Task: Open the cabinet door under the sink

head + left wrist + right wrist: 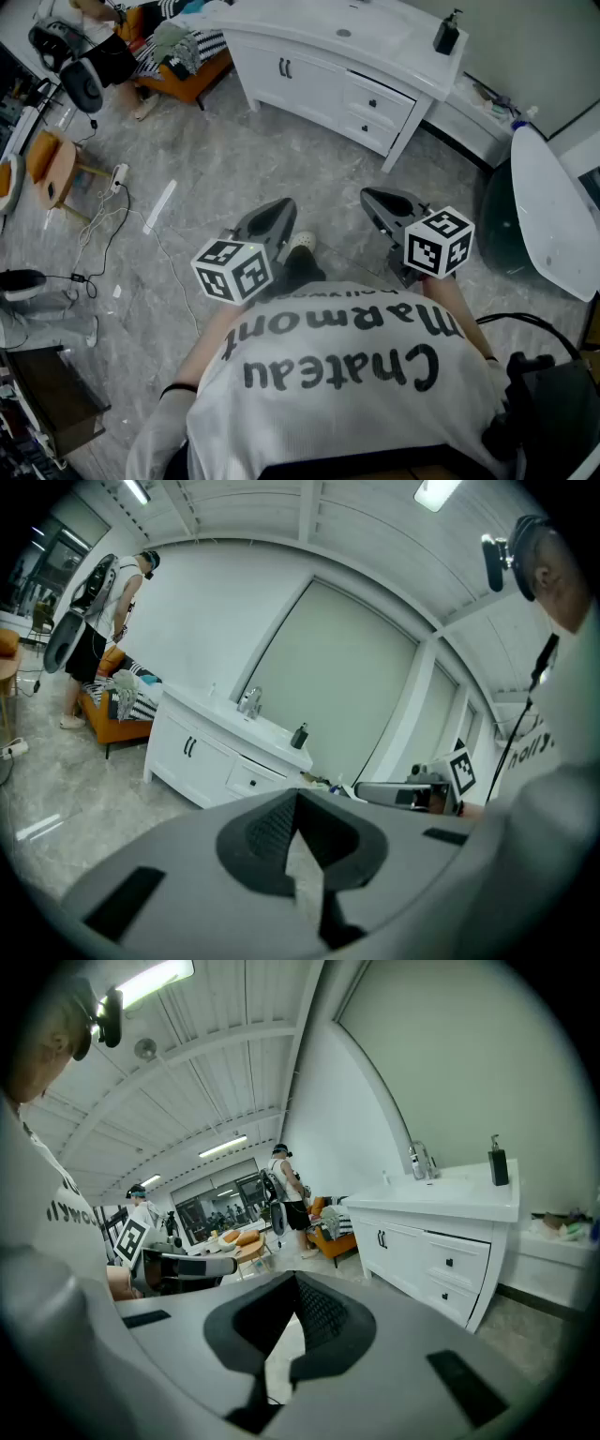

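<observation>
White cabinet (pixel 314 84), two door handles (pixel 285 67), two drawers (pixel 377 99); left gripper (pixel 280 210), right gripper (pixel 376 199), jaws together, empty.

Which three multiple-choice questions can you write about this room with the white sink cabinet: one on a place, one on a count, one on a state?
1. Seen in the head view, where on top of the white sink cabinet does the black pump soap bottle stand?
A. at its left end
B. in its middle
C. at its right end

2. How many white drawers with dark knobs does the cabinet have?
A. one
B. two
C. four

3. How are the two white cabinet doors with dark handles?
A. both closed
B. one swung wide open
C. both taken off

Answers: 1 C, the bottle stands above the drawers; 2 B, two knobbed fronts sit one over the other; 3 A, both doors lie flush with the front.
</observation>
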`<state>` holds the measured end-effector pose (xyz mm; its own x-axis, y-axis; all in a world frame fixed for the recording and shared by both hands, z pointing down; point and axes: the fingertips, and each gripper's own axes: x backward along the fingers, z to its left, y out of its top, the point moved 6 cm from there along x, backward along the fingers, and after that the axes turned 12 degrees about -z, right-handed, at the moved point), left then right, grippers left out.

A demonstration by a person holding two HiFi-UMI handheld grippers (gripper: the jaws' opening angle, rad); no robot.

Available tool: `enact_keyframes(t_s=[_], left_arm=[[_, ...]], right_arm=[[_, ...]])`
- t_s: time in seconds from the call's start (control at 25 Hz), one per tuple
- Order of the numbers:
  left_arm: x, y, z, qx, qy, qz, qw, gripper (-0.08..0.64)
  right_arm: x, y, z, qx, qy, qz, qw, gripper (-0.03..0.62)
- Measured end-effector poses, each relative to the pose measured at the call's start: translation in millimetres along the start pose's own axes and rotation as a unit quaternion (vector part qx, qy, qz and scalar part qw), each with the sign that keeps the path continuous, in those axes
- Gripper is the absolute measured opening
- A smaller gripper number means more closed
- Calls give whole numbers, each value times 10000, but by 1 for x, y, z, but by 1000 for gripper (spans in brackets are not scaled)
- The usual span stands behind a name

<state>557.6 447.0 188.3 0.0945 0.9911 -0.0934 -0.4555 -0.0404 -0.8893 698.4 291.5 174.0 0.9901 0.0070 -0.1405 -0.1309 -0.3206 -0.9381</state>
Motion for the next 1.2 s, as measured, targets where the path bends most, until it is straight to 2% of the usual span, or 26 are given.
enact_keyframes(t_s=[0.4, 0.52, 0.68, 0.72, 0.8, 0.88, 0.92, 1.0, 1.2], left_arm=[[3, 1, 9, 2, 5, 40, 10000, 8], [4, 7, 18, 7, 56, -62, 10000, 8], [-1, 19, 43, -278, 294, -129, 9991, 8], [-4, 23, 52, -193, 265, -175, 9993, 8], [-10, 33, 72, 349, 104, -369, 9987, 8], [-18, 46, 93, 897, -44, -628, 9940, 8], [-23, 55, 103, 1004, -94, -728, 9922, 8], [-33, 72, 121, 899, -172, -774, 9928, 8], [-62, 111, 163, 255, -166, -350, 9989, 8]], right_arm=[[-12, -3, 4, -33, 32, 80, 10000, 9], [-21, -2, 4, -116, 16, 100, 9999, 8], [-43, 0, -1, -241, 100, 101, 9996, 9], [-51, 2, -3, -274, 121, 60, 9995, 8], [-69, 8, -7, -364, 153, -68, 9992, 8], [-92, 17, -14, -449, 147, -146, 9988, 9], [-104, 22, -18, -464, 134, -136, 9987, 9], [-130, 34, -27, -400, 94, -80, 9991, 9], [-191, 64, -46, -300, -59, -106, 9995, 8]])
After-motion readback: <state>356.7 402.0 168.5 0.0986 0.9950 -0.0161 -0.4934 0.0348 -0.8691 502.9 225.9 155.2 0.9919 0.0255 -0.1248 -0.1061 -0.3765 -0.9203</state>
